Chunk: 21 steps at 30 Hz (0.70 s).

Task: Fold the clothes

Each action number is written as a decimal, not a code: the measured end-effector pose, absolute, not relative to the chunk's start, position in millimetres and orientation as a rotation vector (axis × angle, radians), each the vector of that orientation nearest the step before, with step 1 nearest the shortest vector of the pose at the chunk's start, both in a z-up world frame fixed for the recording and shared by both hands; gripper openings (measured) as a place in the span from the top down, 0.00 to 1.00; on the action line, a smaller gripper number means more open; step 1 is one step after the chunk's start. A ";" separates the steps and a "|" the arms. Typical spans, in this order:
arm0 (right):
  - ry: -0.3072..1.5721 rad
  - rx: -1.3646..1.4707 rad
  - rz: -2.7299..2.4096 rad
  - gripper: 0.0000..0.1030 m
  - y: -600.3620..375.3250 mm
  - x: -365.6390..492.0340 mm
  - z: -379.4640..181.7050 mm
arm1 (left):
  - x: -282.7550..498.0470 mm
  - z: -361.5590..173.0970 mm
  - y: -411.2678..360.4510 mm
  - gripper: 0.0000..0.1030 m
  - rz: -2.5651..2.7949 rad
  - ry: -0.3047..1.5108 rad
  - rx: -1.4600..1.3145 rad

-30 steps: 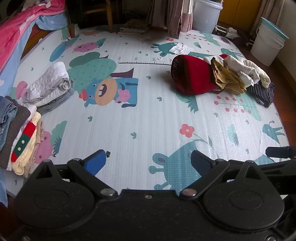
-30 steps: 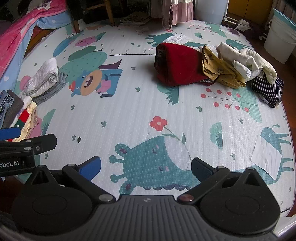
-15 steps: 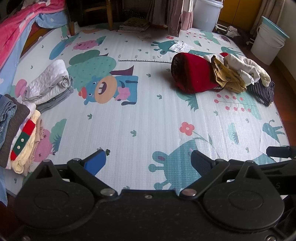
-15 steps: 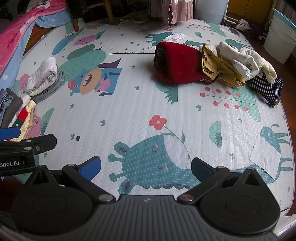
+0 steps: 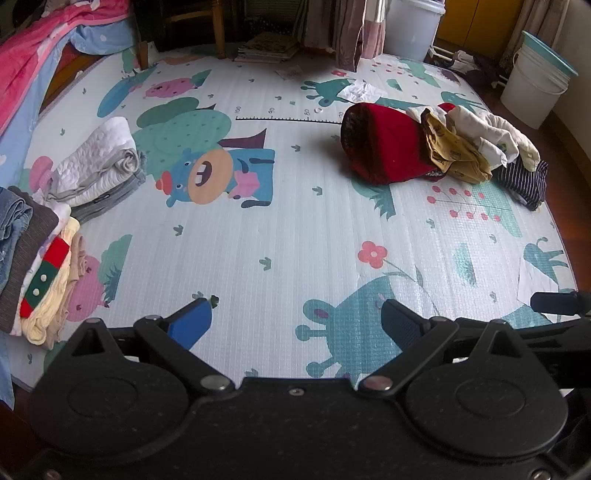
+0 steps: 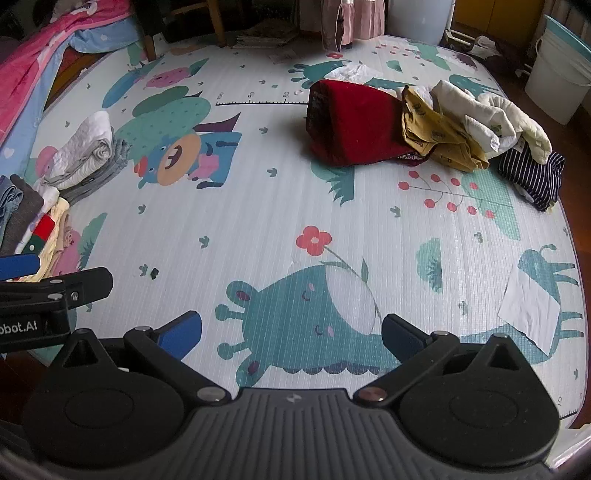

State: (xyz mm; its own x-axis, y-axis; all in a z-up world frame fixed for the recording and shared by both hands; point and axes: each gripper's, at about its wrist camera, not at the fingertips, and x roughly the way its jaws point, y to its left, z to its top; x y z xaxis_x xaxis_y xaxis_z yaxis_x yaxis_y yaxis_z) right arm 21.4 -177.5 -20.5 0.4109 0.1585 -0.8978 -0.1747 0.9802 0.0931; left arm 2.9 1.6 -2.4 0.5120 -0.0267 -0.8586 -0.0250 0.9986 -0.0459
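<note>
A heap of unfolded clothes lies at the far right of the cartoon play mat (image 5: 280, 236): a dark red garment (image 5: 384, 147) (image 6: 351, 125), a mustard one (image 5: 452, 155) (image 6: 436, 136), cream ones (image 5: 491, 133) (image 6: 491, 114) and a navy striped one (image 5: 526, 181) (image 6: 532, 173). Folded clothes sit at the left: a white and grey bundle (image 5: 98, 166) (image 6: 83, 155) and a stack (image 5: 33, 254) (image 6: 33, 221) at the mat's edge. My left gripper (image 5: 295, 319) and my right gripper (image 6: 291, 330) hover over the near mat, both open and holding nothing, well short of the heap.
White buckets (image 5: 537, 81) (image 6: 557, 77) stand at the back right off the mat. Pink and blue bedding (image 5: 40, 62) runs along the left. A chair leg (image 5: 218, 29) and a pile of books (image 5: 269, 46) are at the back. A white paper (image 6: 528, 308) lies near right.
Both views have shifted slightly: the heap and the folded piles sit a little differently in frame. Both grippers stay open and empty.
</note>
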 end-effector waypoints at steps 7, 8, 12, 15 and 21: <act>1.132 -0.017 0.209 0.00 -176.6 21.6 -21.1 | 2.9 -2.6 1.1 0.04 -0.004 1.035 -0.056; 1.133 -0.017 0.209 0.00 -176.5 21.5 -21.1 | 3.1 -2.6 1.3 0.04 -0.004 1.035 -0.056; 1.134 -0.017 0.210 0.00 -176.0 21.3 -20.8 | 3.6 -2.5 1.6 0.04 -0.003 1.036 -0.056; 1.128 -0.028 0.217 0.00 -175.0 22.4 -20.5 | 4.4 -2.4 1.6 0.04 -0.004 1.037 -0.061; 1.121 -0.028 0.247 0.00 -176.7 35.6 -11.8 | 12.2 5.8 3.1 0.04 -0.031 1.006 -0.113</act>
State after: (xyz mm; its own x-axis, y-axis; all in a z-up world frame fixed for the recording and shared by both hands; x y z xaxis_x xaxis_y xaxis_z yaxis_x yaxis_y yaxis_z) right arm 35.6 -176.7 -11.8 0.4106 0.1819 -0.8935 -0.2104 0.9724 0.1013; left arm 12.2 3.1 5.8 0.5351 -0.0781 -0.8412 -0.0261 0.9937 -0.1088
